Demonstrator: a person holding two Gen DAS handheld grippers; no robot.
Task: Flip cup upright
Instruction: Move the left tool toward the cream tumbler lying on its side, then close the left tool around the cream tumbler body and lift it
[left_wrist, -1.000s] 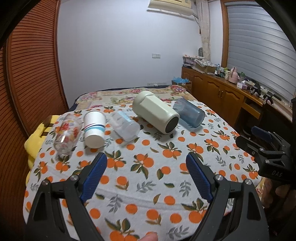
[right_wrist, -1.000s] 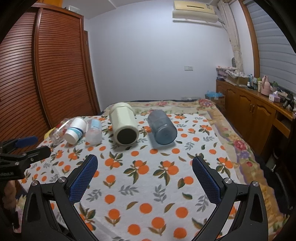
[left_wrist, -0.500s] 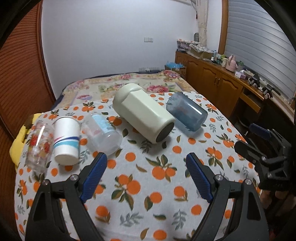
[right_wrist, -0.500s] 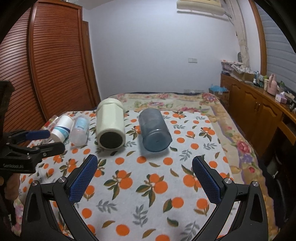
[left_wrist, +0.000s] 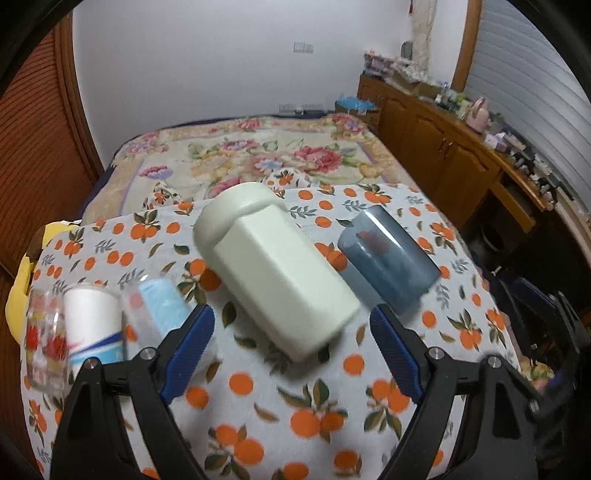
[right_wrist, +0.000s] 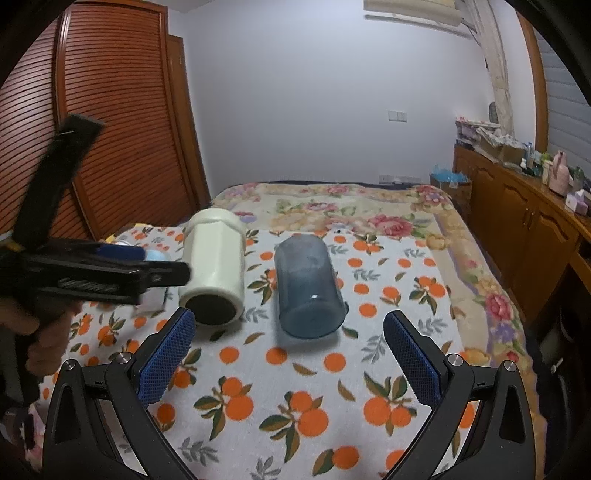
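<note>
Cream cup (left_wrist: 273, 266) on its side on the orange-print cloth (left_wrist: 258, 406), long axis along the surface, dark mouth toward the cameras, base toward the floral bedspread (left_wrist: 251, 155). Beside it, blue cup (right_wrist: 306, 284), also lying down. Left gripper (left_wrist: 291, 343) spread wide, empty; right gripper (right_wrist: 288, 350) likewise. Wooden cabinets (right_wrist: 517, 206) along the wall.

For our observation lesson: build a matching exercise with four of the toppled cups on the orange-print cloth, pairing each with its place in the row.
Things:
1. cream faceted plastic cup
2. smoky blue translucent cup
3. white paper cup with blue stripe
4. clear glass with red flower print

Places:
A. far left end
B. far right end
C. just right of the flowered glass
D. between the open left gripper's fingers

Pairs: 1-D, 2-B, 3-C, 4-A
</note>
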